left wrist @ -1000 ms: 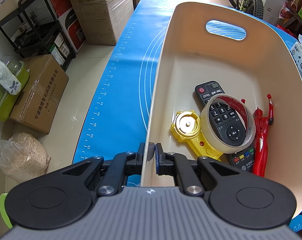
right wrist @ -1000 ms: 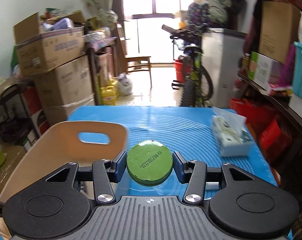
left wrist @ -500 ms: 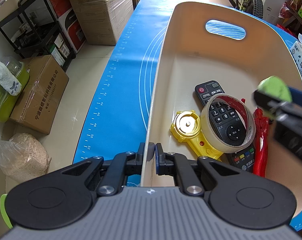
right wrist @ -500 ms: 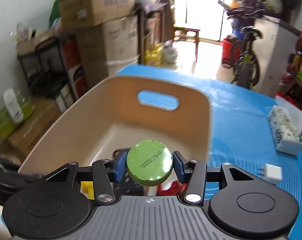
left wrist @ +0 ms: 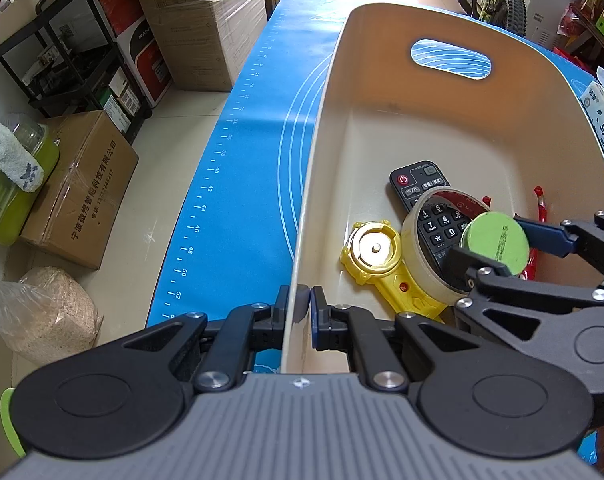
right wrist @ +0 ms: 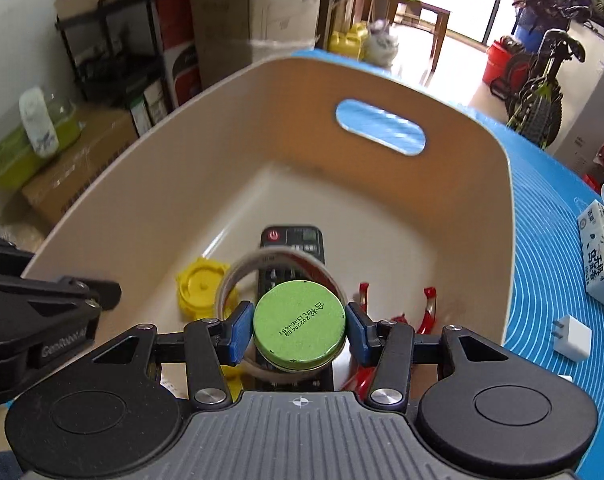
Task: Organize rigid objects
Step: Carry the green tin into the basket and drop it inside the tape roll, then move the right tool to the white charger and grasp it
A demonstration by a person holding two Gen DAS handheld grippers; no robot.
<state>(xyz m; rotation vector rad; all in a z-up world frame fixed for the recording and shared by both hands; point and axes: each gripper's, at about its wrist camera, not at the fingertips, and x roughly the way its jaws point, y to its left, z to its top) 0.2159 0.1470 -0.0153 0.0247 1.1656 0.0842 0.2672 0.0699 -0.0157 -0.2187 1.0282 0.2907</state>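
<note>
Green round tin [right wrist: 300, 326] clamped edge-on between the right gripper [right wrist: 298, 330] pads, hanging inside the beige bin [left wrist: 381, 128], above the tape roll [left wrist: 425, 256] and remote [left wrist: 417, 182]; likely held flat for a clean drop. Yellow gadget [left wrist: 375, 250] and red tool [right wrist: 425, 312] lie alongside. Left gripper [left wrist: 300, 306] is pinched shut on the bin's near wall, probably steadying it.

A table covered by a blue mat [left wrist: 238, 168] with white rings and a ruler scale carries everything. A beige tub [right wrist: 174, 184] stands on the mat straight ahead of the tool. Off to the tool's right, clear of the tub, a pack of tissues [right wrist: 601, 256] and a small white plug [right wrist: 573, 338] lie on the mat.
</note>
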